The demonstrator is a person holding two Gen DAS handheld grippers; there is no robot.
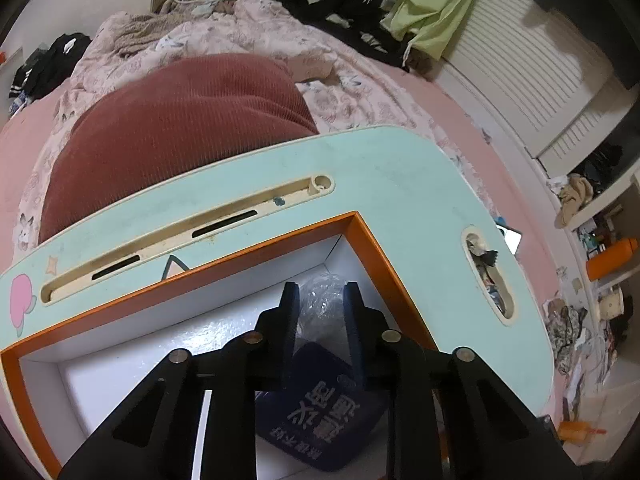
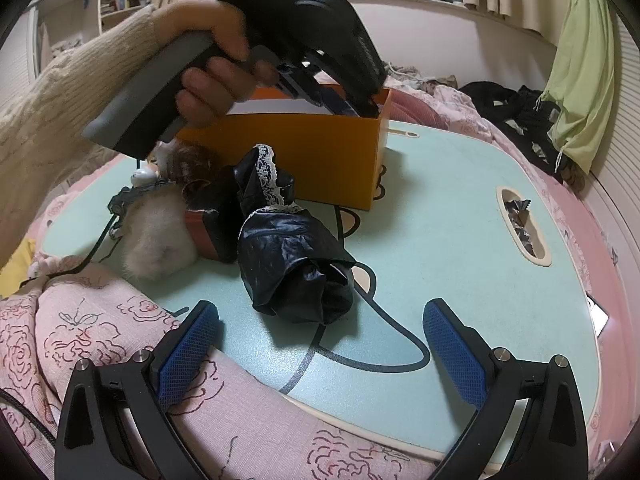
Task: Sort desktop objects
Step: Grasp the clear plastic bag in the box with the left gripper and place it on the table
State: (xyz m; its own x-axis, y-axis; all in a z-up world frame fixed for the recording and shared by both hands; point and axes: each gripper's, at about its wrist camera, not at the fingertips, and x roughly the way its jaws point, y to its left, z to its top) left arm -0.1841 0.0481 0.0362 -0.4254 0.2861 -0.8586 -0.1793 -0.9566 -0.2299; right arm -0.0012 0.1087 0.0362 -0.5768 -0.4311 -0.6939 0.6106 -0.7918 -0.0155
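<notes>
At centre frame the black lace-trimmed umbrella [image 2: 288, 240] looks soft and slippery, so I'd take its bunched middle with my gaping right gripper [image 2: 320, 344], the left gripper [image 1: 320, 312] being closed empty in the orange box [image 2: 280, 152].

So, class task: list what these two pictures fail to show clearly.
- Left wrist view: the left claw blocks much of the navy pouch in the orange box.
- Right wrist view: the box wall hides its contents.
- Right wrist view: the black umbrella covers part of the furry heap.
</notes>
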